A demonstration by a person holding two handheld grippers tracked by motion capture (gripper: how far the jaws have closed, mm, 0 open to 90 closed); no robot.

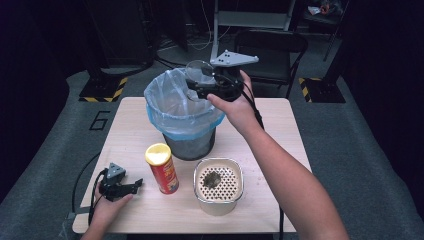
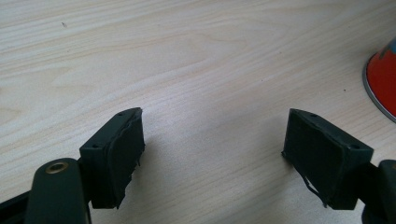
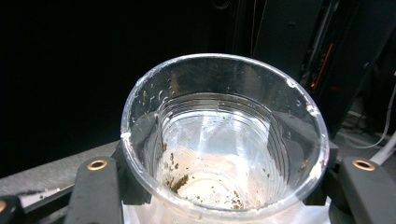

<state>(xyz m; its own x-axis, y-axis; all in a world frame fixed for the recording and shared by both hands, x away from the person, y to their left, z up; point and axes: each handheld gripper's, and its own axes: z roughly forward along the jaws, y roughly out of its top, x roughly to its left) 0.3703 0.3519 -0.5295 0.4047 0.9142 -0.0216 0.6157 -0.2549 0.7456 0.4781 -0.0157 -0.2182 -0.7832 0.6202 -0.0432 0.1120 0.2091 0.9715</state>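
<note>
The right gripper [image 1: 202, 82] grasps a clear cup [image 3: 223, 140] between its jaws and holds it above the bin [image 1: 182, 112] with the blue bag; a few brown crumbs stick inside the cup, perhaps tea leaves. The left gripper [image 1: 131, 186] rests on the table [image 1: 130, 130] with its jaws apart and nothing between them, near the red can [image 1: 161, 168]. A strainer [image 1: 218, 184] with a dark lump stands just right of the can.
</note>
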